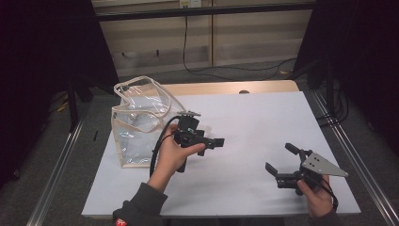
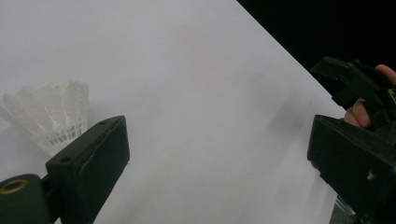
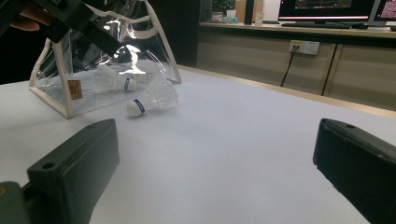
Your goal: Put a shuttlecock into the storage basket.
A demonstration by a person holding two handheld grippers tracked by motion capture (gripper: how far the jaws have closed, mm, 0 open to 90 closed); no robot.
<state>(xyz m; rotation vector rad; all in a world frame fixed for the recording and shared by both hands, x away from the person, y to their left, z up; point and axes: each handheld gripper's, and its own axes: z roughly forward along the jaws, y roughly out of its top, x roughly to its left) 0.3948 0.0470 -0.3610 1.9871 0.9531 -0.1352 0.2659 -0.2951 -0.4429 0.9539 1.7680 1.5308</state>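
We see a white worktop (image 1: 263,122) with a bare wooden strip along its far edge. Behind it runs a pale wall panel (image 1: 244,33) with a black cable (image 1: 188,52) hanging down it. Monitors (image 3: 327,9) stand on a far counter (image 3: 299,35) bearing a socket (image 3: 303,46).

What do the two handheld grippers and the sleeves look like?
Both are black with two blocky jaws. The left gripper trails a black cable looping down past the hand. The right gripper carries a grey three-cornered plate with small holes. The left arm wears a dark grey sleeve with a red tag at the cuff.
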